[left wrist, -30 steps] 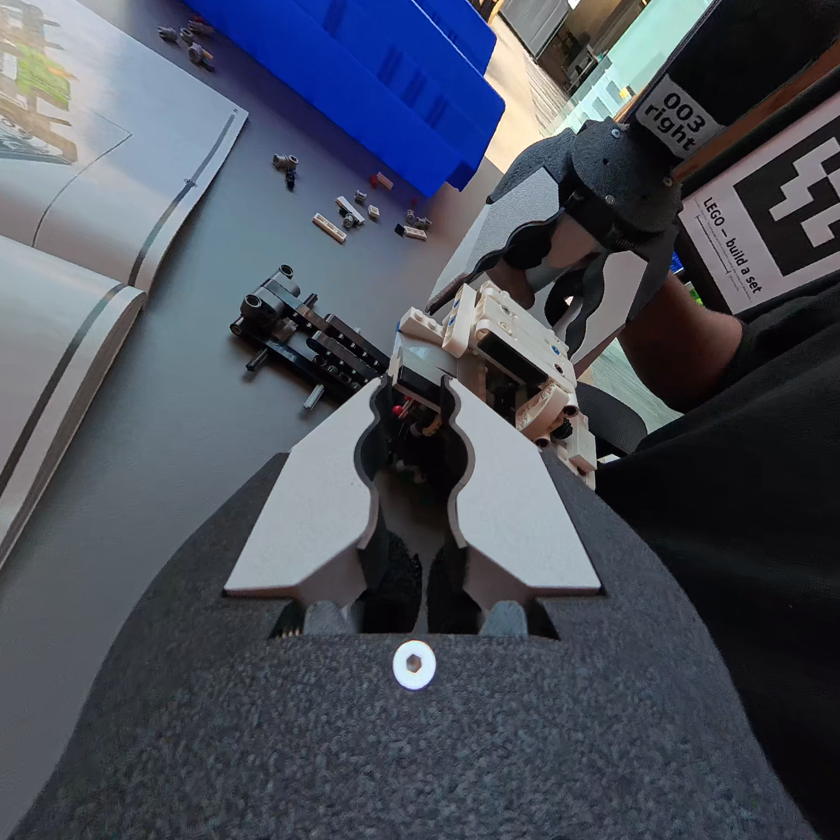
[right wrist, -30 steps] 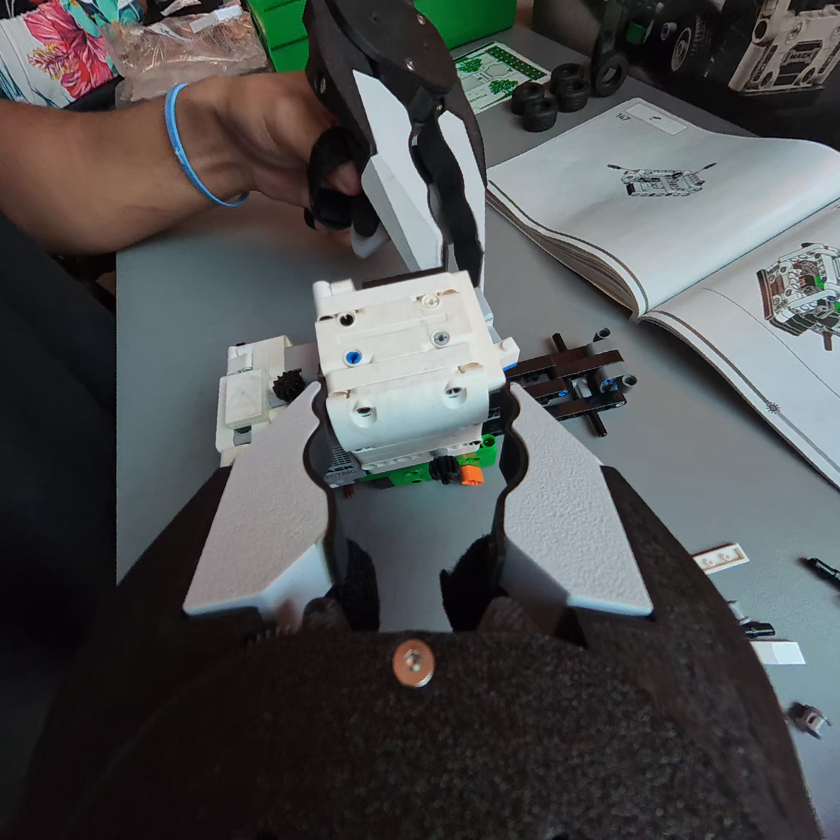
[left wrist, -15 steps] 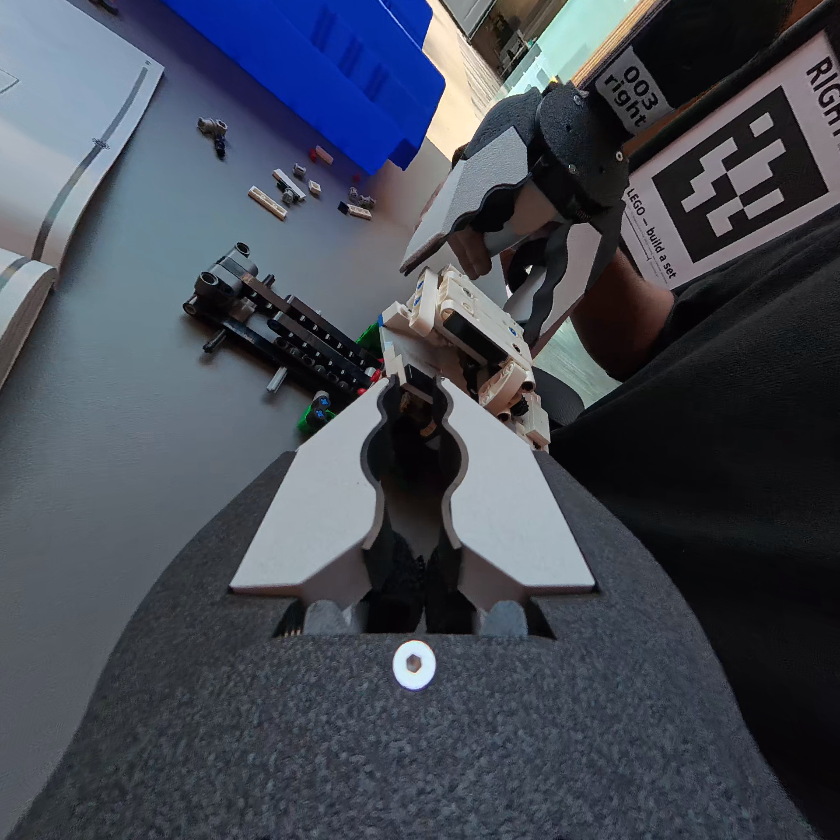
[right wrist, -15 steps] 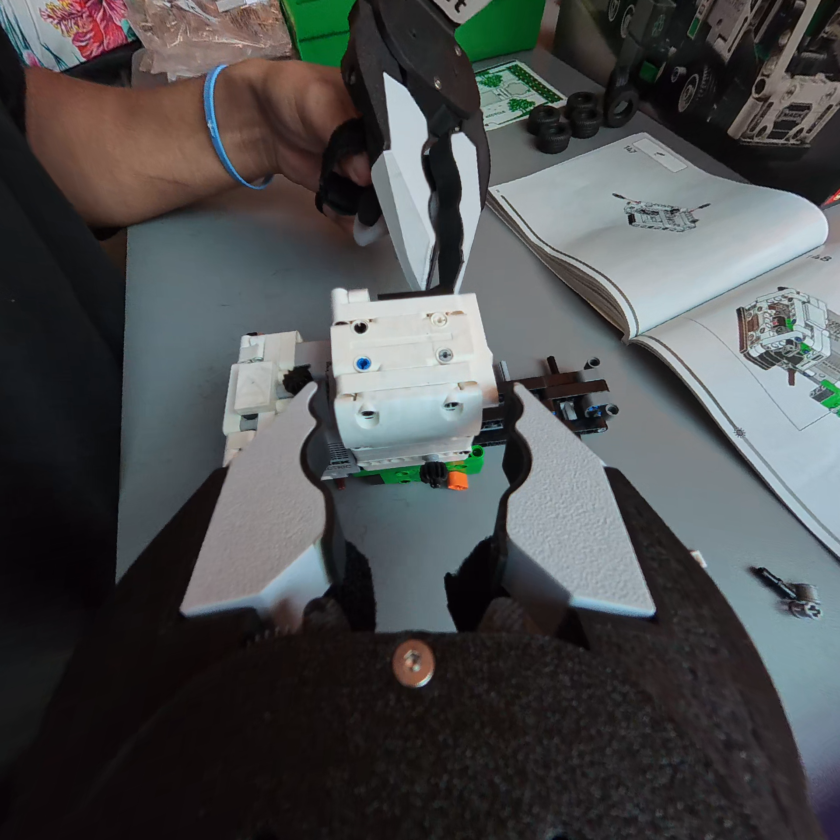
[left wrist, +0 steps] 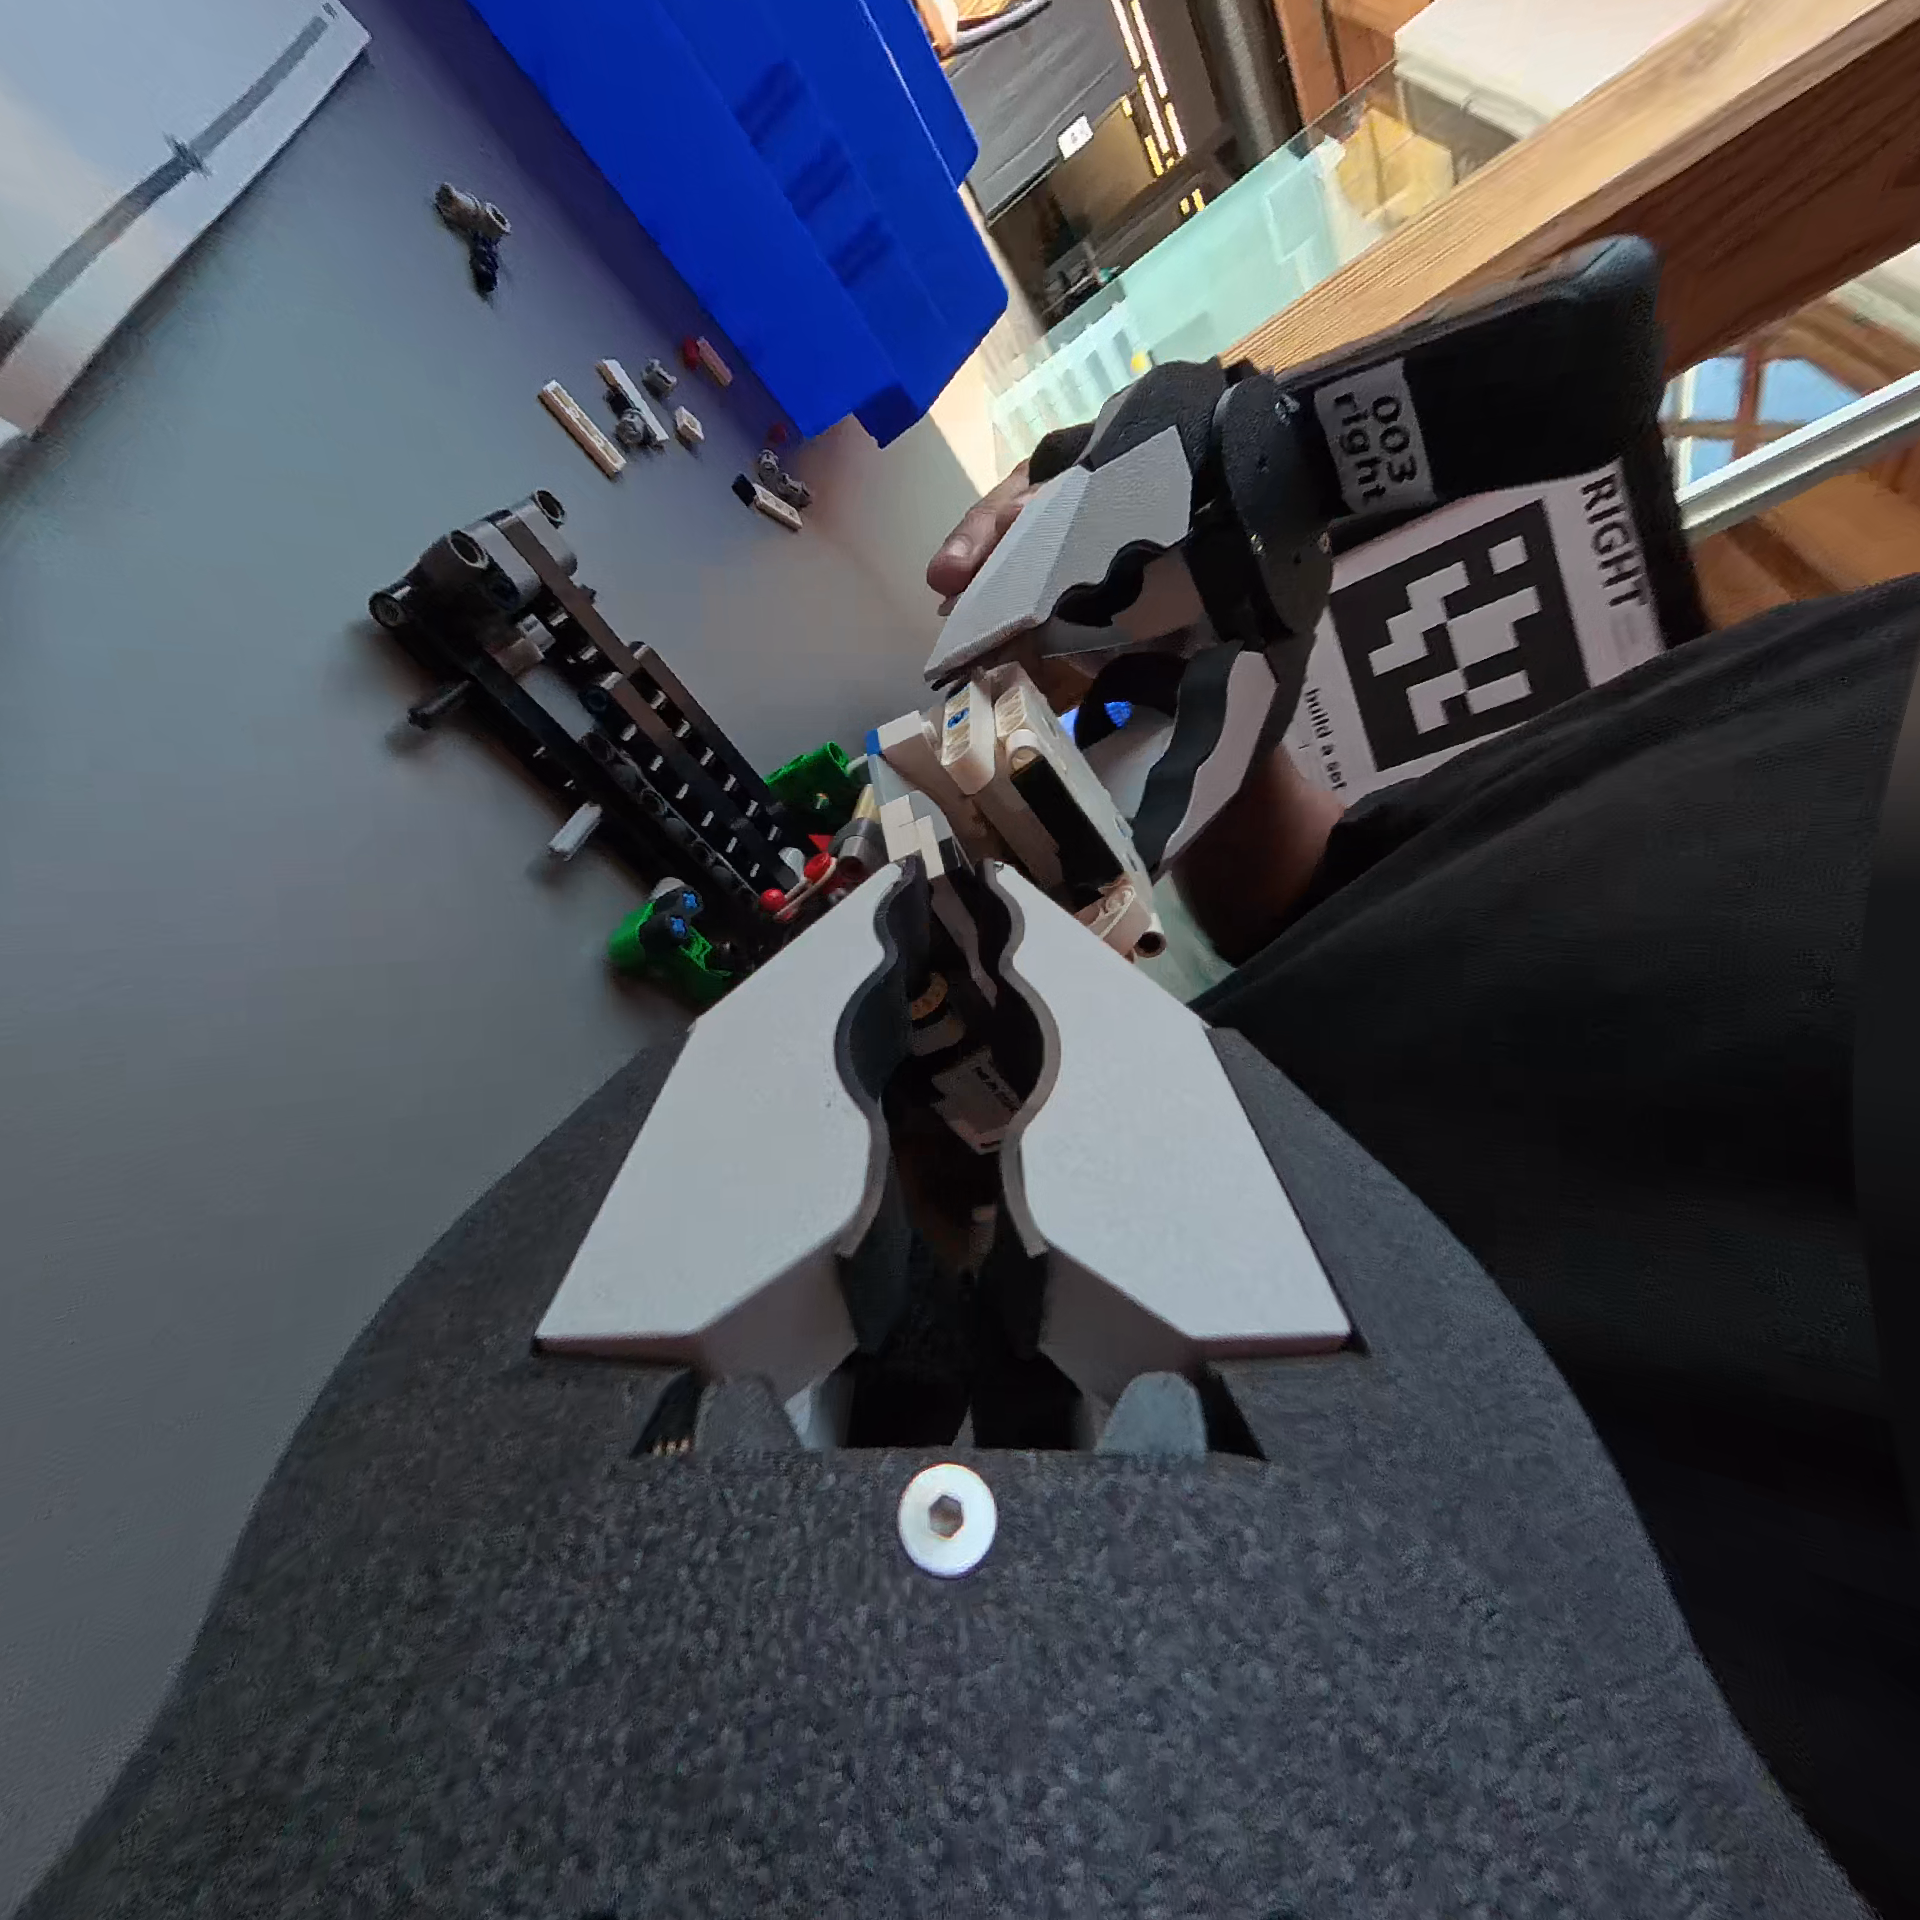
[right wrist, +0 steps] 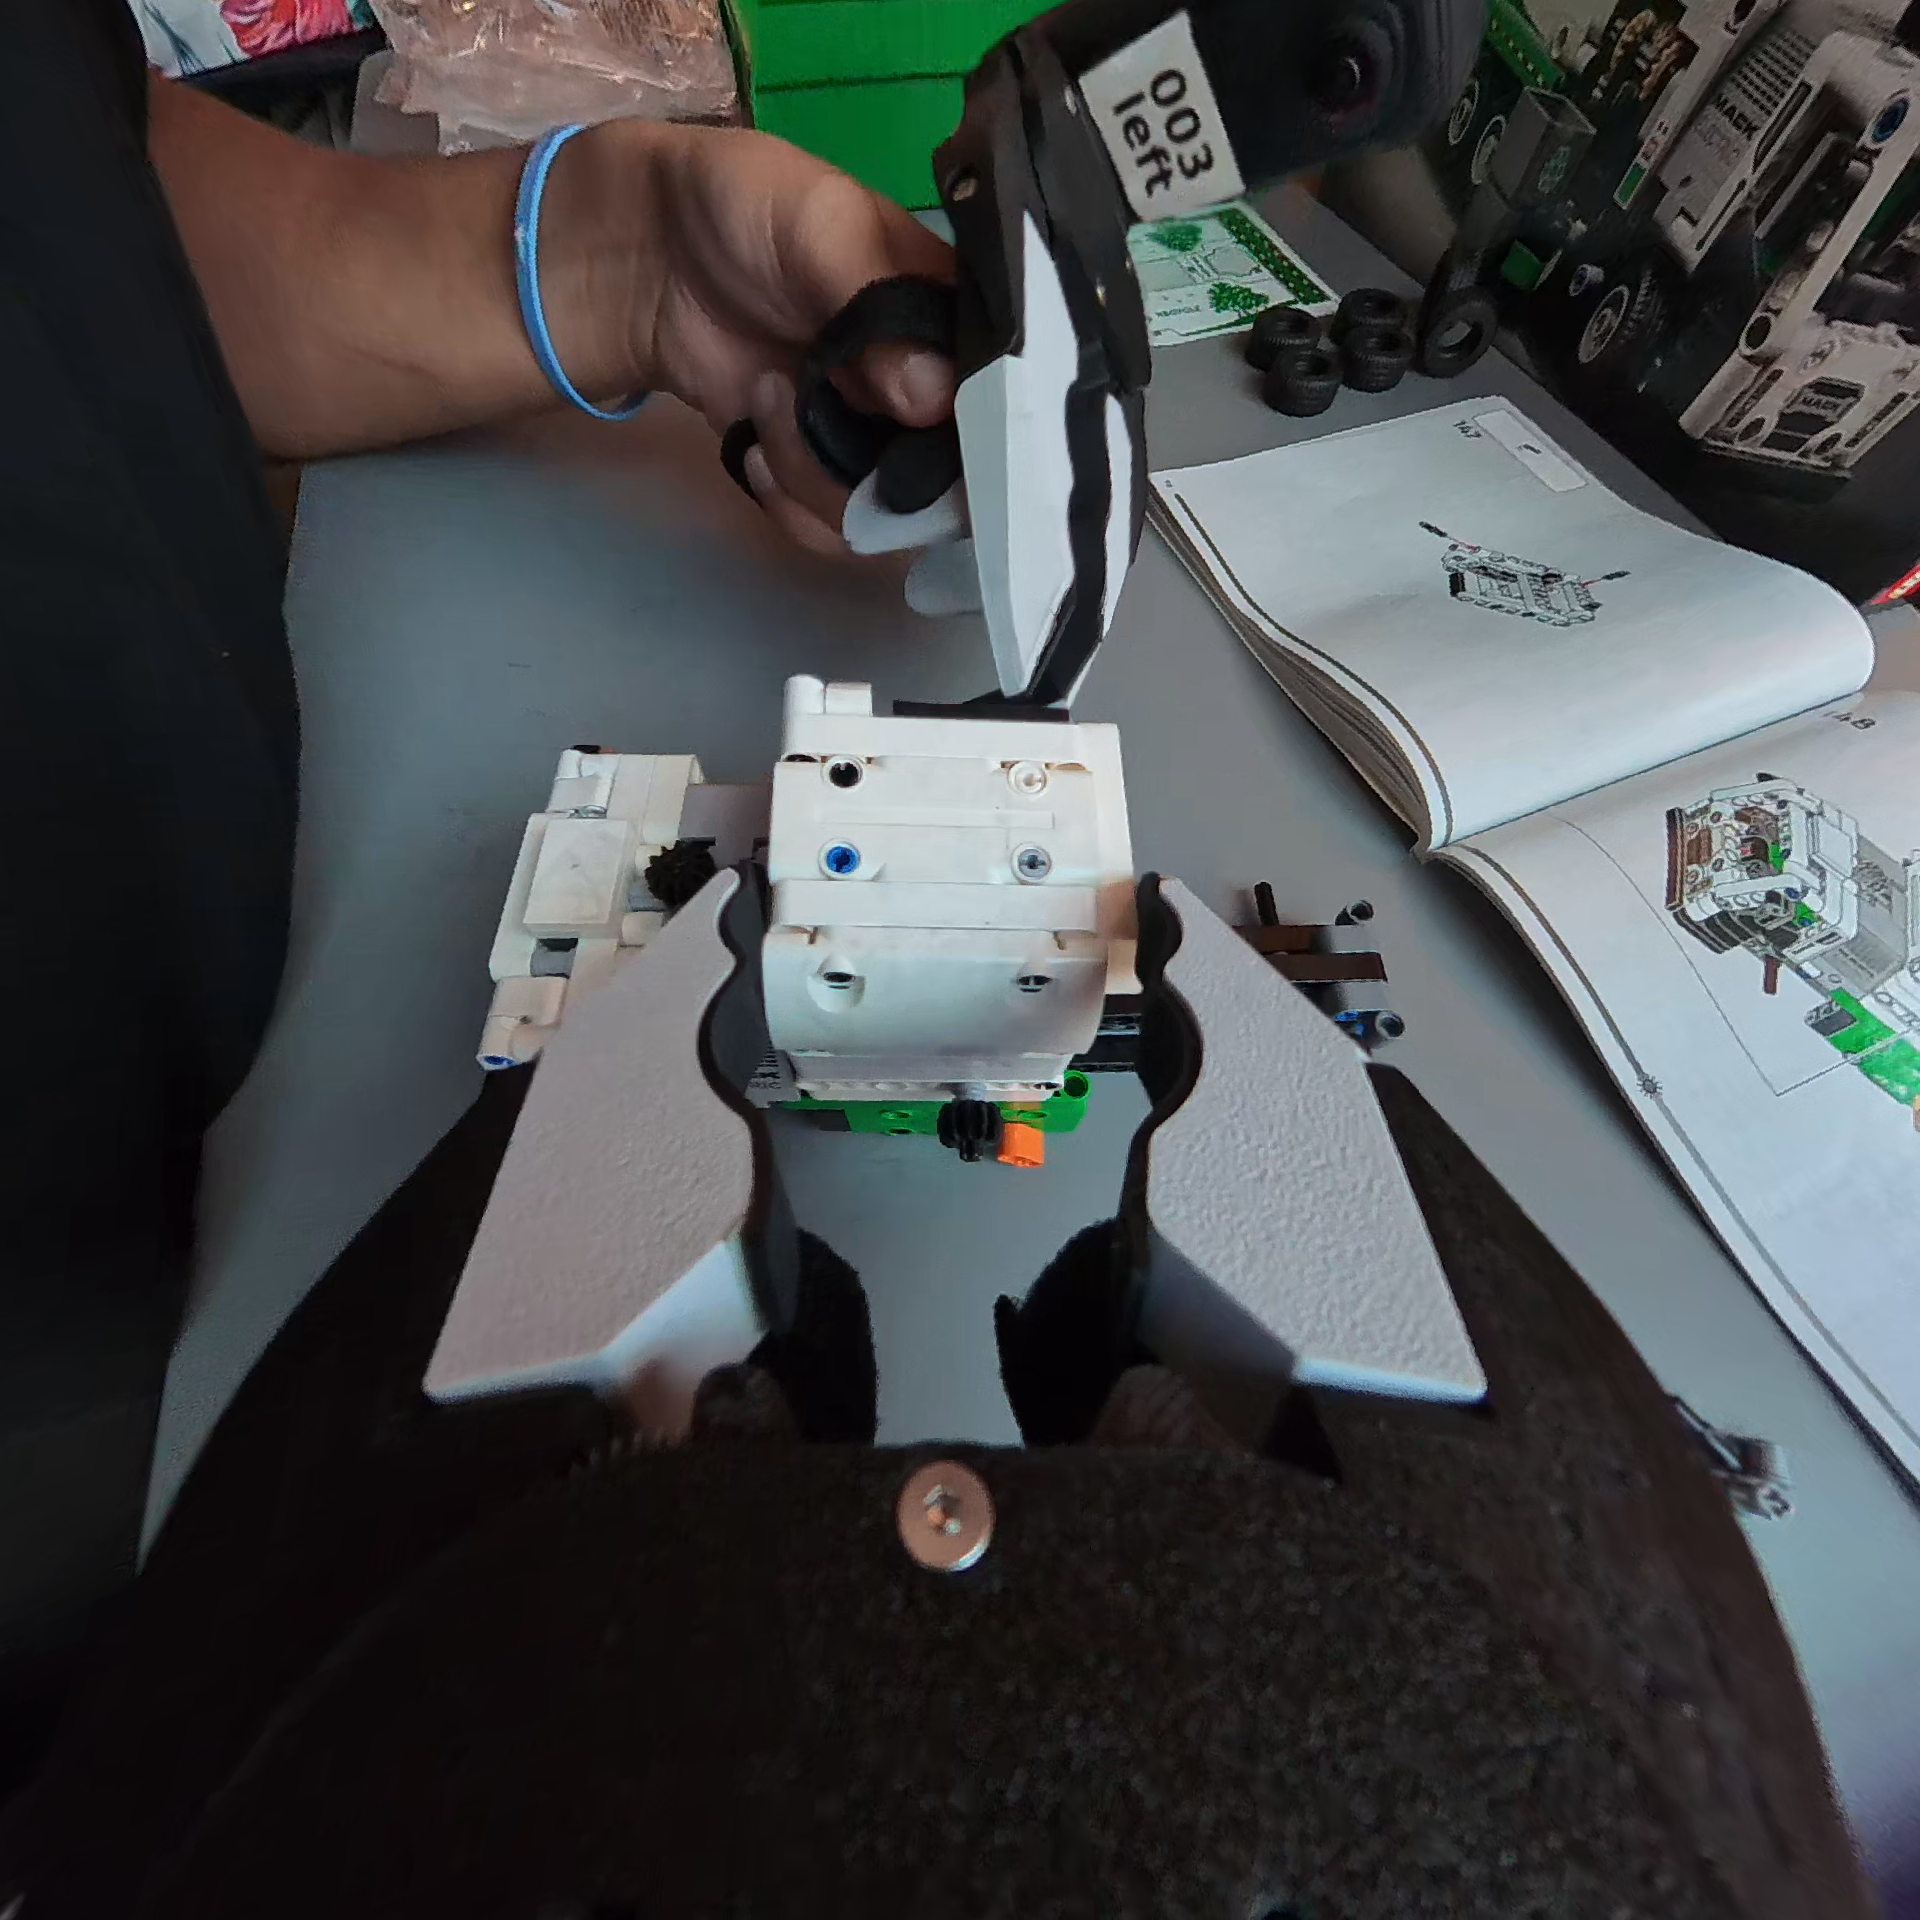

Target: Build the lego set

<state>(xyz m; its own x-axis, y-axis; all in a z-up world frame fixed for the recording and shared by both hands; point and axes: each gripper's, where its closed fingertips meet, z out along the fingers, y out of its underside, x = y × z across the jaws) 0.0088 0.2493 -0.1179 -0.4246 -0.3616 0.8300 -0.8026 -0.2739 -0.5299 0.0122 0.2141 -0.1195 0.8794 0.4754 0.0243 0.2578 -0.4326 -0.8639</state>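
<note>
Grey table (right wrist: 582, 582) carries white lego model (right wrist: 935, 914) at middle, open instruction book (right wrist: 1558, 665) to its right, black tyres (right wrist: 1340, 348) behind book, blue bins (left wrist: 790, 187), small loose pieces (left wrist: 634, 416) beside bins.

blue bins (left wrist: 790, 177) and a green box (right wrist: 831, 62) on the grey table (right wrist: 520, 623).

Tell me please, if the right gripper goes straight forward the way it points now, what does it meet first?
The right gripper would first meet the white cab block of the lego model: its open jaws already stand on either side of that block. Whether the pads touch it cannot be told.
</note>
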